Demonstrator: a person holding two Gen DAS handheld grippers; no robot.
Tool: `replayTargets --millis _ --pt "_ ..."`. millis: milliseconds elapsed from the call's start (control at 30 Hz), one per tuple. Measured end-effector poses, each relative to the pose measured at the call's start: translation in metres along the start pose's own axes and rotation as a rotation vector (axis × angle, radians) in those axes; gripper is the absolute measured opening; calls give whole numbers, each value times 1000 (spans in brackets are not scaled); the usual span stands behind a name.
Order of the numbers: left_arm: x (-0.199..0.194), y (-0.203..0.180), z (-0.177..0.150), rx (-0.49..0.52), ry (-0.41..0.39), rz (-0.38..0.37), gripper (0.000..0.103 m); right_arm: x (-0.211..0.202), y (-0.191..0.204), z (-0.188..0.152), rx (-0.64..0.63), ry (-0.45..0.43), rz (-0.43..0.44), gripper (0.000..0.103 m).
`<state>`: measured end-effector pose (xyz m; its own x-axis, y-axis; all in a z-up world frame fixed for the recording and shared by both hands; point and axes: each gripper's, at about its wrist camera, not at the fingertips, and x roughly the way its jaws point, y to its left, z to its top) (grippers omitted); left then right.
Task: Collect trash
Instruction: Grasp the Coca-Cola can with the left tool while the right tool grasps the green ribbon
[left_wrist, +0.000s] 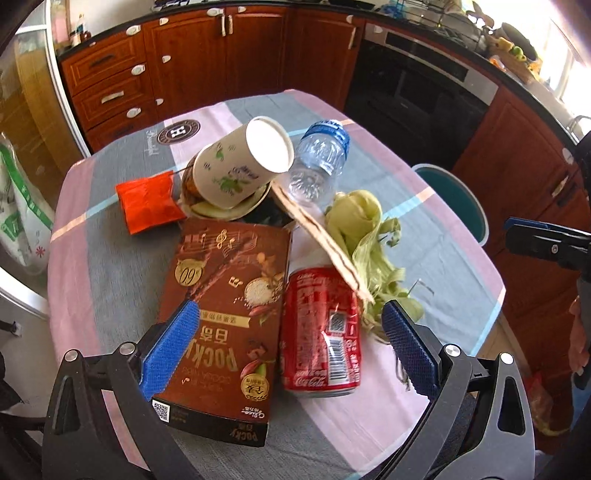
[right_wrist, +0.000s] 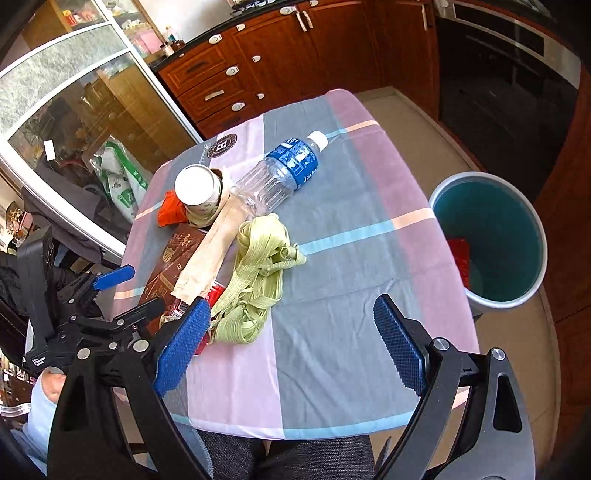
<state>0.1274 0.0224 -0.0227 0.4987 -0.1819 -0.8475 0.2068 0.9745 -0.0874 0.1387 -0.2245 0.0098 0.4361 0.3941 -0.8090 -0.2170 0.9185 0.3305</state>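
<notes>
Trash lies on a table with a striped cloth (left_wrist: 110, 280). My left gripper (left_wrist: 288, 343) is open, its blue pads straddling a brown Pocky box (left_wrist: 221, 295) and a red Coca-Cola can (left_wrist: 317, 332) lying on its side. Behind them are a tipped paper cup (left_wrist: 240, 166), an orange wrapper (left_wrist: 147, 201), a clear water bottle (left_wrist: 321, 158), a chopstick sleeve (left_wrist: 321, 240) and green corn husks (left_wrist: 365, 236). My right gripper (right_wrist: 291, 343) is open and empty over the cloth (right_wrist: 332, 332), right of the husks (right_wrist: 255, 273). The bottle (right_wrist: 280, 173) and cup (right_wrist: 199, 188) lie beyond.
A teal-lined trash bin (right_wrist: 491, 236) stands on the floor right of the table, with a red item inside. Wooden cabinets (left_wrist: 207, 59) and a black oven (left_wrist: 413, 92) are behind. A glass sliding door (right_wrist: 74, 110) is at the left.
</notes>
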Motion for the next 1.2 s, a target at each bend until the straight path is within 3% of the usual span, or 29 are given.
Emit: replayTargets --millis 233,400,467,633,800,967,1067,1200 --pt "21 4 -16 12 41 -44 81 21 7 -6 19 59 10 86" --pt "31 -8 -21 50 64 -87 75 31 3 -6 39 82 11 86" --pt "35 -15 -24 59 75 -115 63 36 2 -6 43 90 14 86" --pt "36 -30 -30 74 87 -204 62 47 1 -5 41 109 8 86" --pt "39 -35 -29 54 92 -213 65 59 -1 -4 44 126 12 86" --pt "60 -27 -28 -13 157 -227 66 76 10 9 17 125 21 86" --pt "60 -29 -31 8 133 -207 66 94 24 16 -21 136 33 86" --pt "59 -22 -35 -36 128 -235 66 123 40 20 -57 167 53 90"
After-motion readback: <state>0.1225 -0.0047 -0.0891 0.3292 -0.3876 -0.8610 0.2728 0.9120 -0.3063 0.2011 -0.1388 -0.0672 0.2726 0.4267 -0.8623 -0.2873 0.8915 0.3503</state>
